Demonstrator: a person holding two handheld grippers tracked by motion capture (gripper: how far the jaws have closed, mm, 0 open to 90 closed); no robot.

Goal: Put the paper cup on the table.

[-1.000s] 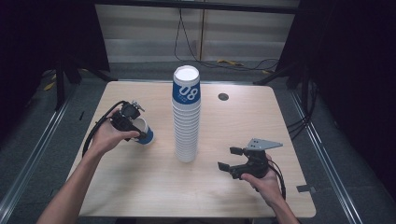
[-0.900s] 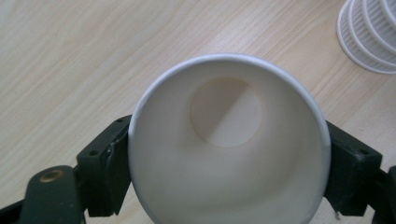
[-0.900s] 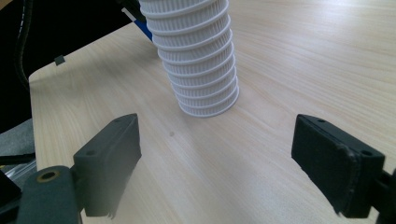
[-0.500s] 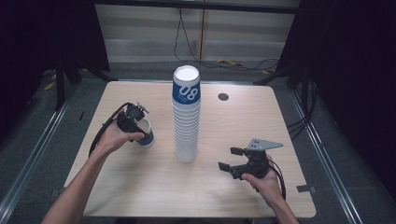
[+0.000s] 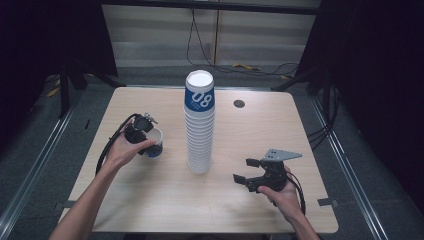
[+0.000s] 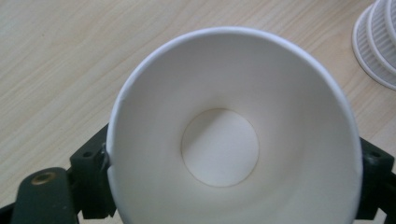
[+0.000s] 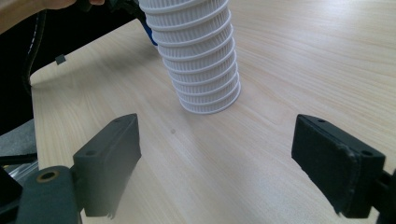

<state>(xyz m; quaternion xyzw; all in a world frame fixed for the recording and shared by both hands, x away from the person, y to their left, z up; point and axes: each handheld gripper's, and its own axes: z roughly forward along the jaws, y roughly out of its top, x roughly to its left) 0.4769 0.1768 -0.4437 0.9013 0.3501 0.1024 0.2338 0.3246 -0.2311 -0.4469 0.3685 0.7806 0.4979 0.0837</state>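
White paper cup (image 6: 233,140) clamped in left gripper (image 5: 141,131) — mouth facing its camera, right gripper (image 5: 248,171) spread empty.

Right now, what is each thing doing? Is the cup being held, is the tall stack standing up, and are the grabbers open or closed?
Single cup: held between the left gripper's jaws, mouth toward its camera, empty inside.
Left gripper: shut on the single cup.
Right gripper: open, jaws wide apart, holding nothing, low over the table.
Cup stack: standing upright, mouths down, untouched.
Table: bare wood around the stack.
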